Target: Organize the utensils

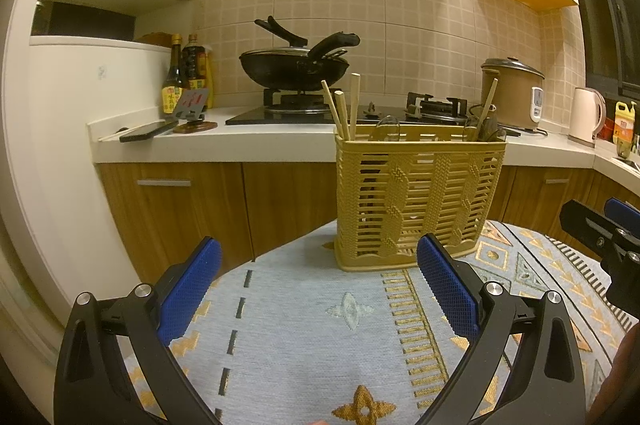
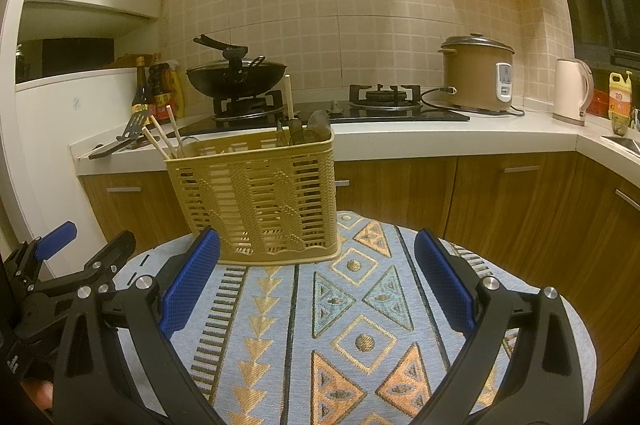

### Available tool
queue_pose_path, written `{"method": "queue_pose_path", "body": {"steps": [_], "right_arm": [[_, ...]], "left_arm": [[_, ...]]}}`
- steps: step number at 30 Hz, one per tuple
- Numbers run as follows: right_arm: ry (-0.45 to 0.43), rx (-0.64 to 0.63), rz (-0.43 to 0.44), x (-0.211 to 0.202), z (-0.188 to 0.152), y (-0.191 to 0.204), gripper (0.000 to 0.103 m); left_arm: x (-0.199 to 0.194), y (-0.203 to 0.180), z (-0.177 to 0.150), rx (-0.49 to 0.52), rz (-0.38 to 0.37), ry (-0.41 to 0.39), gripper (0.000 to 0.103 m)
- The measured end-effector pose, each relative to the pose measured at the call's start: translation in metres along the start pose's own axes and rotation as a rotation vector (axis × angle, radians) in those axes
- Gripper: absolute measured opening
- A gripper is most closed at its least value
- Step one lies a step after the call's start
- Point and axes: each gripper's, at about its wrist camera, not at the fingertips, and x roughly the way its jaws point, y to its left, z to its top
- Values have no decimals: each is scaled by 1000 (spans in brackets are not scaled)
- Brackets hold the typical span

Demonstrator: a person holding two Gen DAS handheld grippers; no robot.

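My round table is covered by a pale blue patterned cloth. On the cloth, toward the far edge, stands the tan slatted utensil basket, upright.

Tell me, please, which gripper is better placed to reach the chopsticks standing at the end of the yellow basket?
Probably left. Both grippers are open and empty, but the chopsticks stand in the yellow basket's end nearer the left gripper. From the right gripper they sit at the far-left end, so it would have to cross over.

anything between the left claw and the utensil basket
Nothing: in the left wrist view only bare patterned tablecloth lies between the open left claw and the yellow utensil basket.
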Motion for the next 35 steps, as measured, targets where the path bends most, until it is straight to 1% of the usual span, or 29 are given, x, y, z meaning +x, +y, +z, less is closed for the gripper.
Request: {"method": "queue_pose_path", "body": {"steps": [8,16,20,28,35], "right_arm": [[0,1,0,1,0,0,94],[-1,-1,-1,1,0,0,95],[0,0,-2,1,1,1,95],[0,-2,-3,1,0,1,95],[2,-1,-1,1,0,2,95]], "left_arm": [[0,0,0,-1,1,-1,95],[-2,-3,0,18,20,-18,95],[-5,-1,1,16,-2,-32,95],[3,12,3,-60,-22,17,96],[4,13,3,-65,-11,24,96]]}}
